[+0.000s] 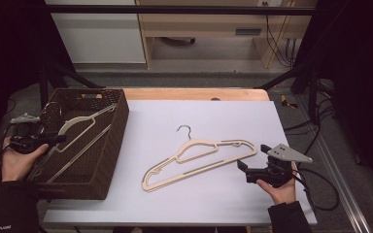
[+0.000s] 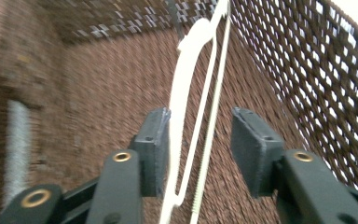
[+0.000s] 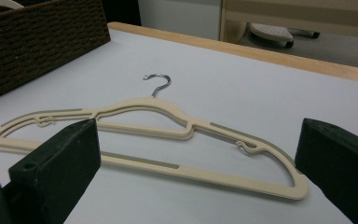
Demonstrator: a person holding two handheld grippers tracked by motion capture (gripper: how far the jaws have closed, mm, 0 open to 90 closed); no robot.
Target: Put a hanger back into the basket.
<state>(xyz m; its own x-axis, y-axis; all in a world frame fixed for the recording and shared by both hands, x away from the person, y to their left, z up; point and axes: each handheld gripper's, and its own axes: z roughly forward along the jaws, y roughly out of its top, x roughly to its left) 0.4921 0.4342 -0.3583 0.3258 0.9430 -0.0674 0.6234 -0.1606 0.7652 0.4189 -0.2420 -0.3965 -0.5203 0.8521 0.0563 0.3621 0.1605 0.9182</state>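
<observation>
left fingers: apart, first hanger between them in the brown basket | right fingers: wide apart, near second hanger lying flat on the table

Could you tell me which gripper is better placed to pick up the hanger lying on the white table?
Right, probably. The right gripper sits beside the near end of the hanger on the table, jaws open and facing it. The left gripper is over the basket, astride the hanger in the basket.
</observation>
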